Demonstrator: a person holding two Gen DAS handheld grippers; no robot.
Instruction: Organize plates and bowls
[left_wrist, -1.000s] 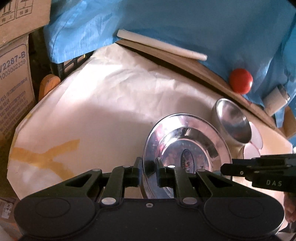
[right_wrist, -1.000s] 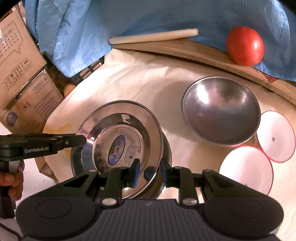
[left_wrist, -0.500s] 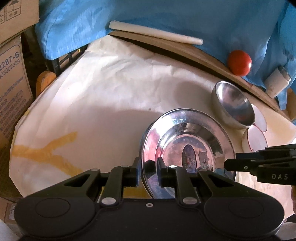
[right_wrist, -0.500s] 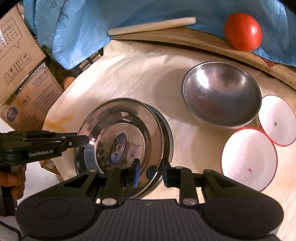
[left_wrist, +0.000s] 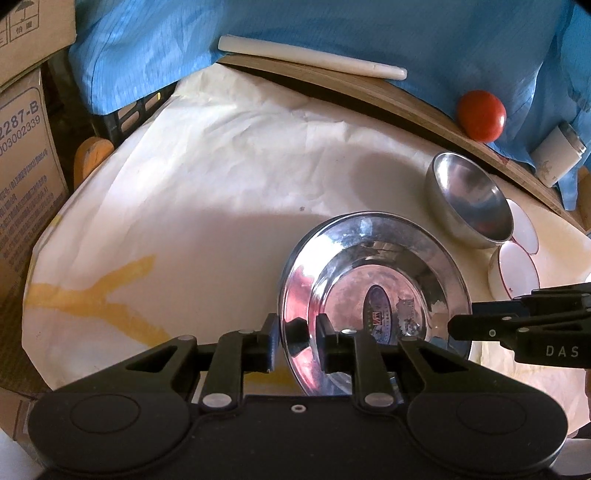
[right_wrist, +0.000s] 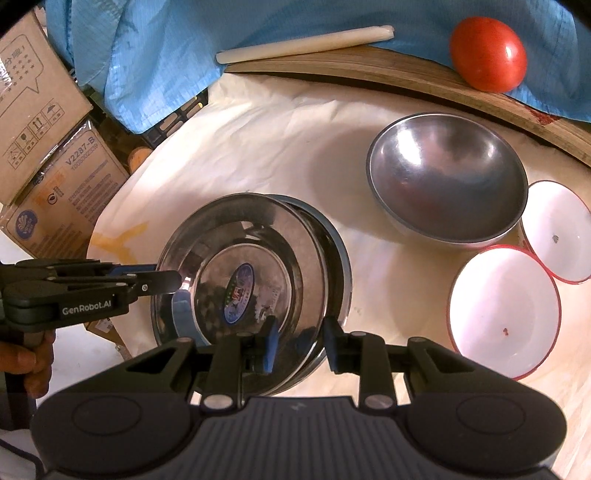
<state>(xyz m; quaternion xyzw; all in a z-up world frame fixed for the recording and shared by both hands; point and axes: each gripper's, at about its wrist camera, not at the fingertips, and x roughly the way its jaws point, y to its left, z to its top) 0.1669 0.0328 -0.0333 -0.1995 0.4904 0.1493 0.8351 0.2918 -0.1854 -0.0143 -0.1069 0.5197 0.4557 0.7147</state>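
Observation:
A shiny steel plate (left_wrist: 373, 280) with a sticker in its middle lies on a second steel plate (right_wrist: 341, 273), shifted a little to the left of it. My left gripper (left_wrist: 297, 343) straddles the top plate's (right_wrist: 240, 251) near-left rim. Its jaws are opening and the pads stand slightly off the rim. My right gripper (right_wrist: 299, 343) straddles the stack's near rim, its jaws also widening and not clearly pressing. Each gripper shows in the other's view: the right gripper (left_wrist: 454, 325) and the left gripper (right_wrist: 177, 280).
A steel bowl (right_wrist: 447, 184) and two white red-rimmed bowls (right_wrist: 506, 310) (right_wrist: 557, 232) stand right of the stack. A tomato (right_wrist: 487, 55) and a white stick (right_wrist: 303, 46) lie at the table's far edge. Cardboard boxes (right_wrist: 37, 110) sit left; a hand (right_wrist: 29, 365) grips the left handle.
The top plate has come down from a tilted, lifted position onto the lower plate. Both pairs of jaws stand a little wider around the rim.

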